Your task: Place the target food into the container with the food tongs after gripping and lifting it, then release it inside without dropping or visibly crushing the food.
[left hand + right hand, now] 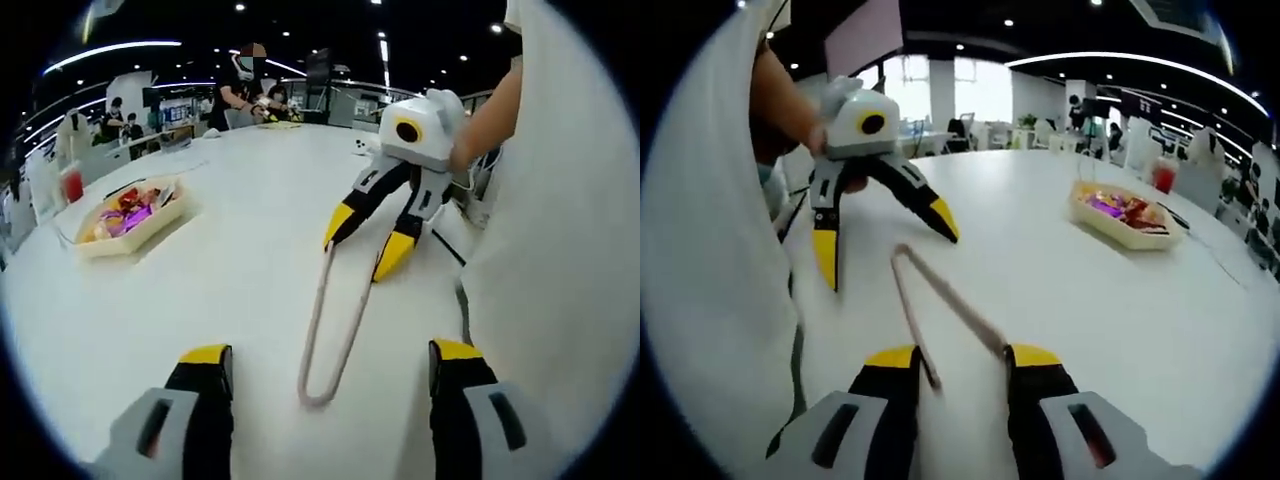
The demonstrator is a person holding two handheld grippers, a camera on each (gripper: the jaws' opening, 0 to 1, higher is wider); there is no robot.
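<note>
counts: we see 1 pair of tongs (330, 330), 1 tray (128, 215) w/ food, 2 grippers, 1 white table (240, 290).
tongs: lying flat on table, beige, U-shaped. In left gripper view the bend is near cam, between the left gripper's (330, 365) jaws but clear of both; the two arm ends run up to the right gripper (365, 243).
tongs vs right gripper: in right gripper view both tong arm ends sit in the gap of the right gripper (962, 360); bend points away, toward the left gripper (885, 240). Jaws close in on the arms w/ a narrow gap; we can't tell if they actually pinch them.
left gripper: jaws spread wide, nothing held, tips near table.
food: colourful wrapped pieces (pink, red, orange) in the cream tray (1127, 218); well apart from tongs and both grippers, farther across table. Which piece is target: can't tell.
hands: a bare forearm (492, 115) in a white sleeve holds the right gripper from above, jaws angled down at table. Left gripper also angled down, hand (780, 105) behind it.
bkgd: ppl at far tables, ceiling lights.
</note>
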